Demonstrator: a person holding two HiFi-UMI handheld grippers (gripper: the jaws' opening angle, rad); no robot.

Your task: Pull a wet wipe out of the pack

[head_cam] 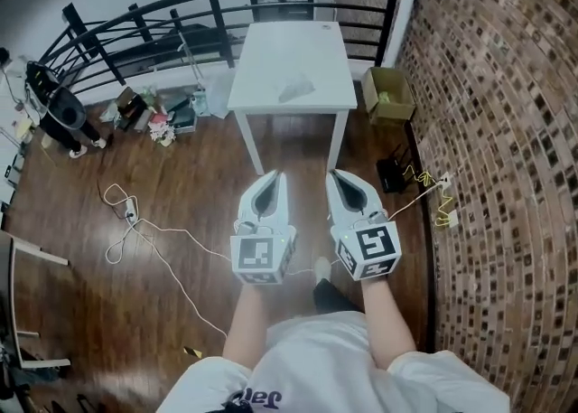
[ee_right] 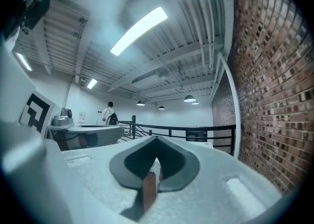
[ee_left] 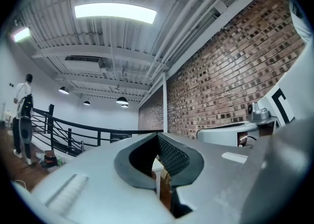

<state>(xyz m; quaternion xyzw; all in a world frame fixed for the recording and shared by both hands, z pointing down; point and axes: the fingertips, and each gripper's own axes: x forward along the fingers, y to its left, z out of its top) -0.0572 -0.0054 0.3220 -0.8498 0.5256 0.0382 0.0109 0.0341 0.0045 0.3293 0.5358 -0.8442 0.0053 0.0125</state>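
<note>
1. Head view.
   - This is the only view that shows the wet wipe pack (head_cam: 295, 89). It lies flat on the white desk (head_cam: 271, 54) at upper centre of the frame, near the desk's lower edge.
   - The left tongs (head_cam: 275, 176) and right tongs (head_cam: 336, 174) sit side by side at frame centre over the wooden floor (head_cam: 135, 303). Their tips point up-frame towards the desk, well apart from desk and pack.
   - A cardboard box (head_cam: 388, 95) stands on the floor right of the desk. Cables (head_cam: 135, 230) trail at left, and a brick wall (head_cam: 506, 131) fills the right side.
   - The pack is too small to read its flap or any wipe.

2. Left gripper view.
   - Left tongs (ee_left: 158, 137): the jaws are together at the tips. The dark pads enclose only a leaf-shaped hollow, and nothing is gripped.
   - This view adds the ceiling, with a ceiling light (ee_left: 115, 12) at top.
   - A person (ee_left: 22, 115) stands at far left by the black railing (ee_left: 73, 132).
   - The right tongs' body cuts in at the right edge.
   - A sliver of something white shows through the slot between the jaws. The pack is not made out.

3. Right gripper view.
   - Right tongs (ee_right: 157, 140): the jaws are closed tip to tip and hold nothing.
   - The person (ee_right: 110, 112) is small at centre left, the railing (ee_right: 196, 130) crosses mid-frame, and the brick wall (ee_right: 274, 71) is at right.
   - The left tongs' body and marker cube show at the left edge.
   - The pack is not made out here.
</note>
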